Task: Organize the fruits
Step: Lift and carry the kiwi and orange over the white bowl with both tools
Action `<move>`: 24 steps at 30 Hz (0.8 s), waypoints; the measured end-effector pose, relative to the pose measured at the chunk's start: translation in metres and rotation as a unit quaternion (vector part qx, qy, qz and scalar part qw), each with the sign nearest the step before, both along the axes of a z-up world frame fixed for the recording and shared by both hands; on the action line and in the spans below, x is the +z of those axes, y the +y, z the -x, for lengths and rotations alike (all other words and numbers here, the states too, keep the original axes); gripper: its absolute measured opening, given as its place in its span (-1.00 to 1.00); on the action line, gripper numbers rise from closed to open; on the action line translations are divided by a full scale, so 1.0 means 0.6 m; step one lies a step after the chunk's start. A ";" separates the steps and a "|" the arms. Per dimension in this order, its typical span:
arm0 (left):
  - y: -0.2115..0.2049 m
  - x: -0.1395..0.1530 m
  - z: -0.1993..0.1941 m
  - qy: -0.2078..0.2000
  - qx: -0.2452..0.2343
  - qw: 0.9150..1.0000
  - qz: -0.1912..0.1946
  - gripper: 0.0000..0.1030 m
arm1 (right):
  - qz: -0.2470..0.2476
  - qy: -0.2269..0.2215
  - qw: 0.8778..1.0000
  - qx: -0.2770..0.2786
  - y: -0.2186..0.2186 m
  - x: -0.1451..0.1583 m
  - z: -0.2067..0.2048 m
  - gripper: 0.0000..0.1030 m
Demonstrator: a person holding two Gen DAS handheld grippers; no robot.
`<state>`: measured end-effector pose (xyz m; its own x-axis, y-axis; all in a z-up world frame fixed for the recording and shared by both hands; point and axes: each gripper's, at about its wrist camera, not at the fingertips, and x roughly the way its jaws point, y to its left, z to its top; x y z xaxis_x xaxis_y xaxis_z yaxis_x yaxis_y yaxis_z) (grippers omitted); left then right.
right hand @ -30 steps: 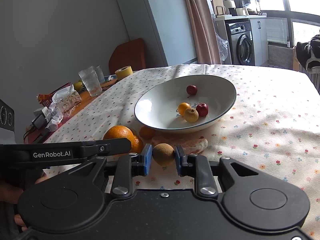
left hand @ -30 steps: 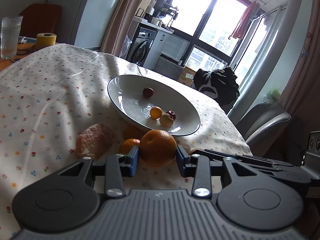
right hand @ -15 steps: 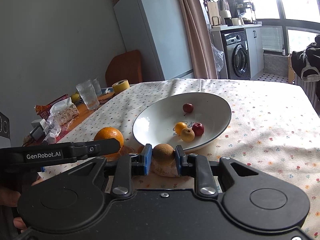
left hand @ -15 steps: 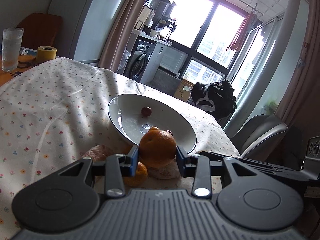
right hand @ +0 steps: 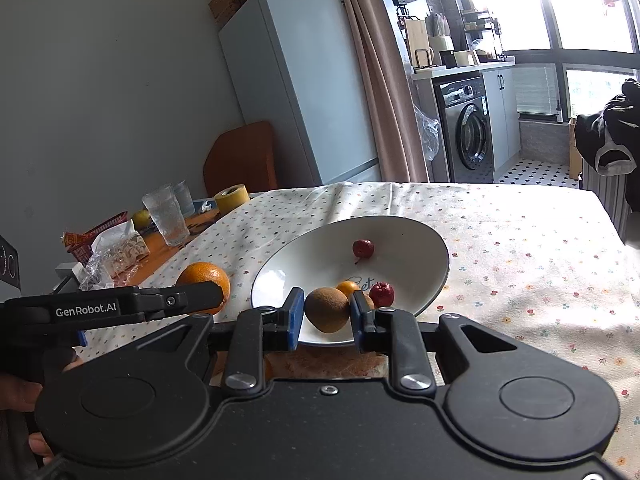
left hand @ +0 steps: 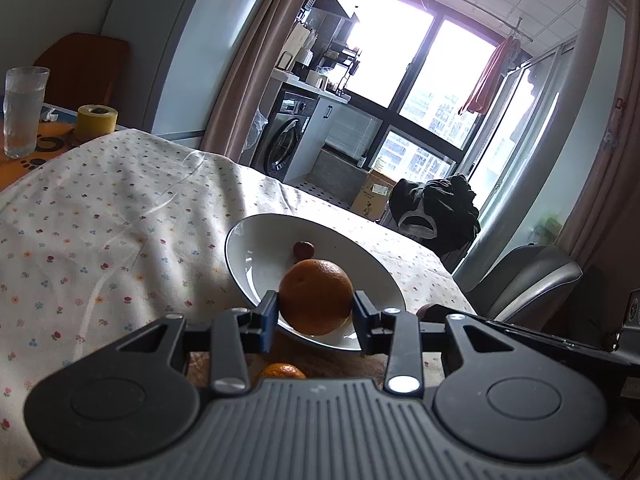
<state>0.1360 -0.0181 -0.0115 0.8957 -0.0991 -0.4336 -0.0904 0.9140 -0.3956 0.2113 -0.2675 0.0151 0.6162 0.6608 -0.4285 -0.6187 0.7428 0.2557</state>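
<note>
Two grippers, each clamping one fruit. Left gripper has its jaws closed against a large orange, held up over the near rim of the white bowl. Right gripper pinches a brown kiwi between blue pads, also raised in front of the bowl's near edge.

One bowl, on the floral tablecloth. The right wrist view counts four small fruits inside it: two small red fruits, one at the back and one near the front, one small orange fruit, plus one yellowish fruit mostly hidden behind the right pad, kind unclear. The left wrist view shows only the back red one; the rest sit behind the held orange.

Still on the cloth below the left gripper: one small mandarin, partly cut off by the gripper body. A pale brownish item lies under the bowl's near edge, hard to identify.

Table far end: two drinking glasses, one yellow tape roll, one yellow fruit beside a red basket, crumpled plastic wrap.
</note>
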 end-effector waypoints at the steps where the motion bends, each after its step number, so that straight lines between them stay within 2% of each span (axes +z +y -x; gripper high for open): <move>1: 0.002 0.000 -0.003 0.000 0.002 1.000 0.000 -0.27 | -0.001 0.000 1.000 -0.001 0.000 0.000 -0.003 -0.55; 16: 0.000 -0.017 -0.077 0.023 -0.005 1.000 0.001 -0.27 | -0.013 0.010 1.000 -0.022 -0.003 -0.021 -0.052 -0.55; 24: -0.011 -0.034 -0.117 0.060 -0.015 0.998 0.002 -0.22 | -0.020 0.017 0.999 -0.025 -0.003 -0.032 -0.073 -0.55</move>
<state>0.2060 -0.0248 -0.0321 0.8337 -0.1265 -0.5375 -0.1108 0.9153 -0.3872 0.2552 -0.2691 -0.0039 0.6345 0.6470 -0.4229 -0.5721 0.7610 0.3059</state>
